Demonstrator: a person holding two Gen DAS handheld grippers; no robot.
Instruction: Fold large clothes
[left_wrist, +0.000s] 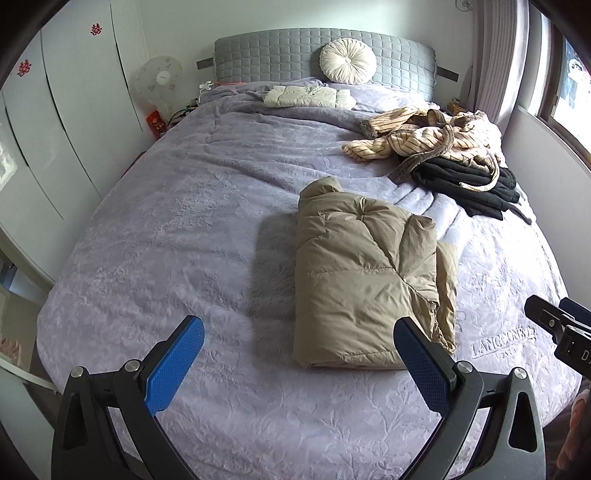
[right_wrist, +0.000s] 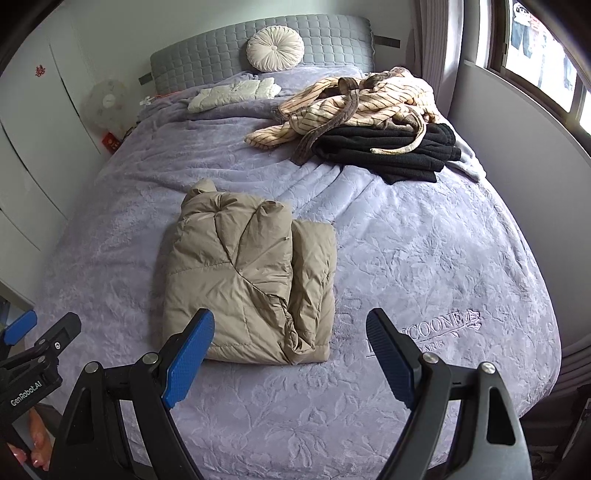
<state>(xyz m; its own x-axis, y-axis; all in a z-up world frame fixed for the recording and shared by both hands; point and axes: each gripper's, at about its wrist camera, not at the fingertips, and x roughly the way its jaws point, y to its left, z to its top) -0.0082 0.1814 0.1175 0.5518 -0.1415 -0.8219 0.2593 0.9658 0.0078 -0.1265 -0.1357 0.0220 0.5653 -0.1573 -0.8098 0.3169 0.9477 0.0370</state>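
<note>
Fingers on both grippers are spread wide with nothing between them: left gripper (left_wrist: 299, 354) and right gripper (right_wrist: 290, 354) hover just short of the tan puffer jacket (left_wrist: 369, 280), which lies folded into a puffy bundle mid-bed on the lavender bedspread (left_wrist: 184, 221). Looks basically done to me, so I'd just press the loose near corner flat. Next up is probably the striped robe (right_wrist: 354, 103) heaped on the black garment (right_wrist: 391, 147) far right; grab it by the shoulders, not the belt.

The tan jacket (left_wrist: 364, 273) was smooth, faintly shiny quilted cloth. The bedspread (left_wrist: 184, 229) looked plush, embossed with flowers. The black garment (right_wrist: 391, 147) seemed matt fleece. Gripper pads (right_wrist: 188, 365) were textured blue plastic.
</note>
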